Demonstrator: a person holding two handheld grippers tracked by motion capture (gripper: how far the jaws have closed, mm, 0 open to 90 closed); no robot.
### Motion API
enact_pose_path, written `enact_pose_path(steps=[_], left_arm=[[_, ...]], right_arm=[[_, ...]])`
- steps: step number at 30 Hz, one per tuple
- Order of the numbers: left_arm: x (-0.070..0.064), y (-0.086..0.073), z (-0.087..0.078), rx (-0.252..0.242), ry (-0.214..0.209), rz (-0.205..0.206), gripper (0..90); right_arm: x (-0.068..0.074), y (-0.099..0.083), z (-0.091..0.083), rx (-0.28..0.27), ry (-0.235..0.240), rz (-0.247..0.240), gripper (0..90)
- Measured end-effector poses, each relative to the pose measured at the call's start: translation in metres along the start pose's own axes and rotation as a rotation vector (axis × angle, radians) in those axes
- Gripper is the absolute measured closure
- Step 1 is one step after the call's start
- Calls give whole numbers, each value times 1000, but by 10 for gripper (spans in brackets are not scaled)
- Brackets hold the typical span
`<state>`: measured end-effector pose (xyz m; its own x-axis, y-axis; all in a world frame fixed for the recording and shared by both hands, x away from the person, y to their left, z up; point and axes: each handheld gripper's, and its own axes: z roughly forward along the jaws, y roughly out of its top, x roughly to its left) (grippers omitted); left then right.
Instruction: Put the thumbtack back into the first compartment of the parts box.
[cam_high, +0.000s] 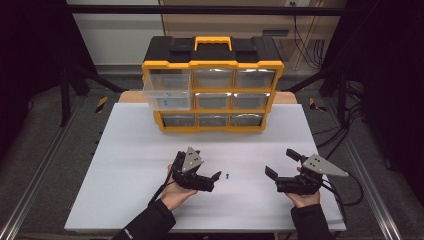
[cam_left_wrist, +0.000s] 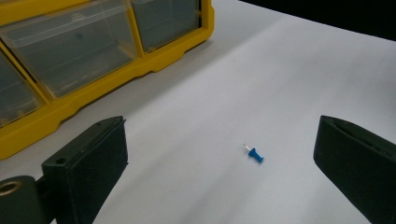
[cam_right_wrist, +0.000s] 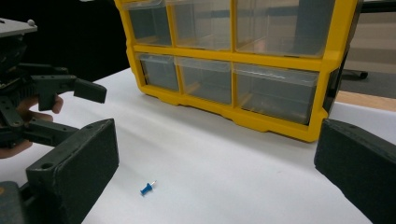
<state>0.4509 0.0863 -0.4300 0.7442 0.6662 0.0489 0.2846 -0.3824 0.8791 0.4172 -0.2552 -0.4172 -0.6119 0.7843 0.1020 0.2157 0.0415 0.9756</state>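
Note:
A small blue push pin (cam_high: 228, 175) lies on the white tabletop (cam_high: 125, 165) between the two hand-held grippers. My left gripper (cam_high: 206, 166) is just left of the pin, open and empty. In the left gripper view the pin (cam_left_wrist: 255, 155) lies ahead between the wide-apart jaws, nearer the right one. My right gripper (cam_high: 281, 163) is further right, open, holding nothing. Its own view has the pin (cam_right_wrist: 147, 188) low on the table near the left jaw, with the left gripper (cam_right_wrist: 70, 109) beyond it.
A yellow and black drawer organizer (cam_high: 212, 90) stands at the table's far middle; its top-left clear drawer (cam_high: 167, 90) is pulled out. The organizer (cam_left_wrist: 93, 70) is close ahead of the left gripper. A black frame and cables surround the table.

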Motion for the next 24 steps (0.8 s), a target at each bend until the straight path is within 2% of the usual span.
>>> enact_pose_path(steps=[11,14,24], left_arm=[[-8,0,20,41,-5,1,26],[-9,1,24,44,-4,-14,30],[-11,0,37,87,19,-12,42]], right_arm=[[0,0,0,-1,0,1,4],[0,0,0,-3,-2,1,4],[0,0,0,-1,0,1,4]])
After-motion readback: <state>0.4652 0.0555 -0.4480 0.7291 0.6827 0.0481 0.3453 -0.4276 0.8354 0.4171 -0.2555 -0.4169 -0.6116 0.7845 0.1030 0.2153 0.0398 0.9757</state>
